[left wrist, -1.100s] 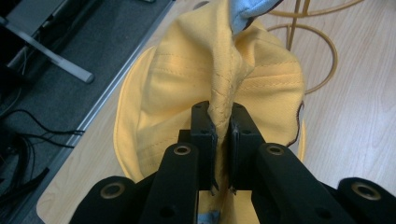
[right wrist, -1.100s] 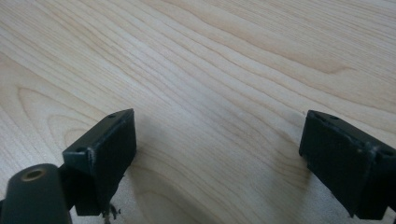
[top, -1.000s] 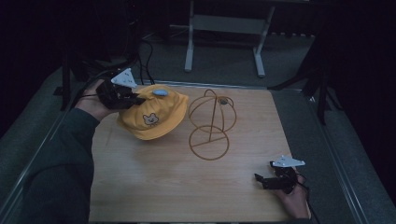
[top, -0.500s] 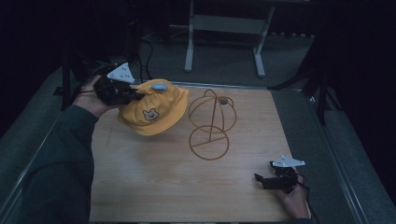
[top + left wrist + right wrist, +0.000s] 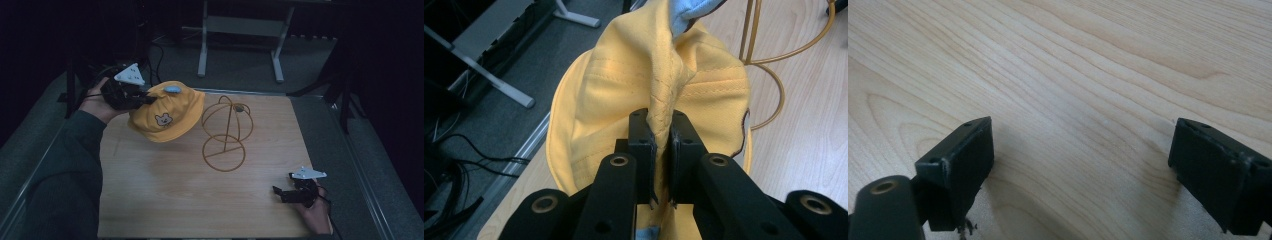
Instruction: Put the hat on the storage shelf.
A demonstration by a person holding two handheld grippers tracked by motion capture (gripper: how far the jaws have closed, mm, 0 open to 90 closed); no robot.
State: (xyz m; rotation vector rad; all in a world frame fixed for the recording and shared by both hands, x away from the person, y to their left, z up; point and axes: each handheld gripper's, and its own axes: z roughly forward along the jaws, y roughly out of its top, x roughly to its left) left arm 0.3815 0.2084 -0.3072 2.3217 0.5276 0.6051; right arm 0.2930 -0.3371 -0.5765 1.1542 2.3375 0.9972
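At ten o'clock on the wooden table (image 5: 165, 200), the left gripper (image 5: 145, 98) clamps a fold of the yellow bucket hat (image 5: 167, 112), holding it raised just beside the gold wire hat stand (image 5: 226, 132). Its small animal-face patch carries no readable writing, and the hat's far side is hidden behind the pinched fold (image 5: 663, 107). Down at five o'clock, the right gripper (image 5: 281, 192) rests with jaws wide apart over bare wood.

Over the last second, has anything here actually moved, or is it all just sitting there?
The left gripper, pinching a fold of the yellow hat, has carried it slightly up and toward the table's far edge. Nothing was taken hold of or let go. The wire hat stand stayed put, and the right gripper kept resting open on the wooden table near its right corner.
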